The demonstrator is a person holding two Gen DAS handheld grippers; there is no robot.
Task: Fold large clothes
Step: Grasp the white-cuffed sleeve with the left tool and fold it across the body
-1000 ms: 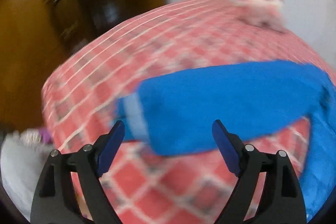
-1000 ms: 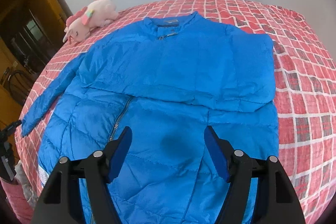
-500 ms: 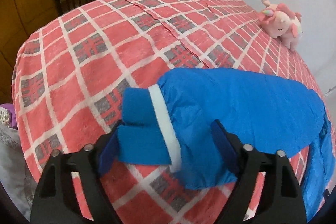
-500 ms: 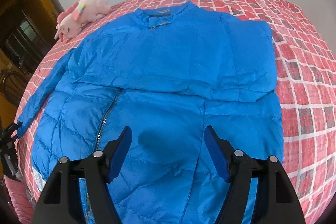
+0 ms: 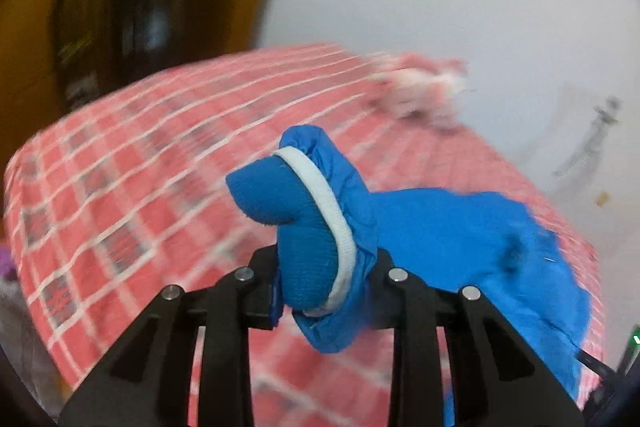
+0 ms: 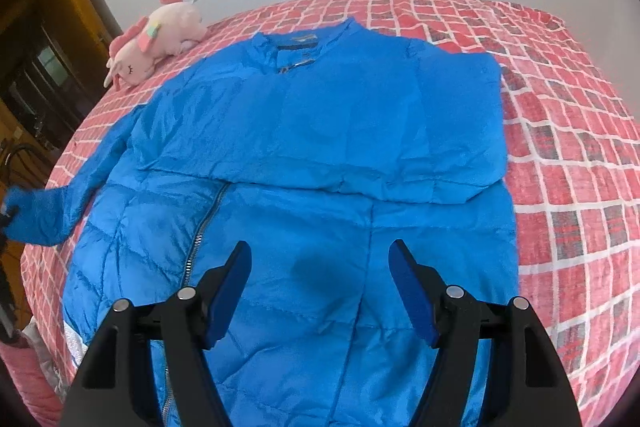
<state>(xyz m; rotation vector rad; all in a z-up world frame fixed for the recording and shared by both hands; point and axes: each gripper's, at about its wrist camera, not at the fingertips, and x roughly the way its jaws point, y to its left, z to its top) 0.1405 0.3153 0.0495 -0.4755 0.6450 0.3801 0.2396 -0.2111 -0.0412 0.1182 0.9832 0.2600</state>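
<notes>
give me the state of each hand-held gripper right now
Left hand-held gripper: closed on the sleeve cuff of the blue jacket, lifted off the bed.
Right hand-held gripper: open, holding nothing, above the jacket's lower front.

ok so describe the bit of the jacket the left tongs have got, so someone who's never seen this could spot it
Start at the bed with the red checked cover, where a blue puffer jacket lies spread flat. Follow its one outstretched sleeve toward the bed's edge, away from the pink plush unicorn. The left tongs pinch its cuff: knitted blue, ringed by a white band, unlike the shiny quilted body.
</notes>
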